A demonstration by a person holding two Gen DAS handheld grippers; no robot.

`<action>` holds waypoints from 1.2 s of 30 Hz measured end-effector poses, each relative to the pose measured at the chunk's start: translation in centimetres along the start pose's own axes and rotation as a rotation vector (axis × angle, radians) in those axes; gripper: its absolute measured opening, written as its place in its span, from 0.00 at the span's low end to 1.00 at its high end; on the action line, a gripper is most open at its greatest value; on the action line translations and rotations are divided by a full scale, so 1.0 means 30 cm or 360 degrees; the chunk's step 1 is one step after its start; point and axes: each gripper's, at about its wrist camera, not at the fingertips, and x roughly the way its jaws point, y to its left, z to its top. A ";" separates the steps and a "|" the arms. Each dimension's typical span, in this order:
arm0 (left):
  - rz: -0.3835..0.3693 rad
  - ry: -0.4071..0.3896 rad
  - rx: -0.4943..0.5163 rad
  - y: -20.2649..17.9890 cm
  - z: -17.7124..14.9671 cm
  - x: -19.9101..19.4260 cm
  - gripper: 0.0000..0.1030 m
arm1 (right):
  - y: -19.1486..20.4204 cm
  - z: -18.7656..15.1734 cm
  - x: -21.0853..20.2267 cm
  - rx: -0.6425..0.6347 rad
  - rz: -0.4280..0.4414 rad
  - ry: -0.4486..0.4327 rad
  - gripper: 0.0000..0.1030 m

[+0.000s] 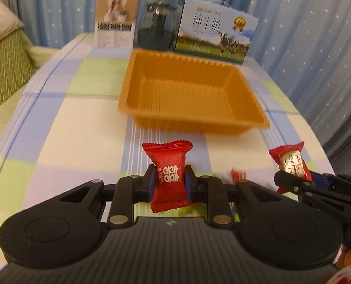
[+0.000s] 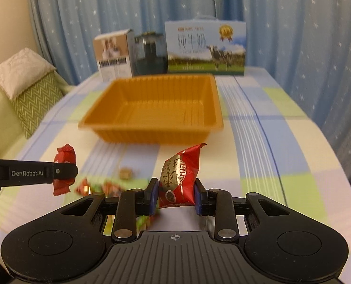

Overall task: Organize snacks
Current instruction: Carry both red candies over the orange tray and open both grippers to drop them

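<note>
Orange tray (image 1: 244,118) sits empty on the checked bench (image 1: 76,127), straight ahead of both tongs, its long side lying across their line. Left tongs (image 1: 170,182) clenched on a red candy packet (image 1: 169,177), packet upright. Right tongs (image 2: 175,195) clenched on a red-and-gold packet (image 2: 179,177), tilted right. Neither looks clearly nearer the tray. More sweets (image 2: 97,187) lie loose below.

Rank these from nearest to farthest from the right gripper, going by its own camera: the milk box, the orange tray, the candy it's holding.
1. Candy: clamped in the right gripper.
2. Orange tray: ahead on the table, slightly left.
3. Milk box: standing behind the tray at the far edge, by the curtain.
</note>
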 end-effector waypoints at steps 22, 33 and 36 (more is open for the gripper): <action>-0.0062 -0.0024 0.0026 0.032 0.393 0.313 0.25 | -0.073 0.369 0.393 0.0101 0.0061 0.0040 0.30; -0.0025 -0.0060 -0.0061 0.112 0.347 0.276 0.40 | -0.088 0.363 0.435 0.0136 0.0068 0.0075 0.30; -0.0028 -0.0071 -0.0100 0.128 0.326 0.245 0.42 | -0.087 0.371 0.439 0.0151 0.0112 0.0044 0.30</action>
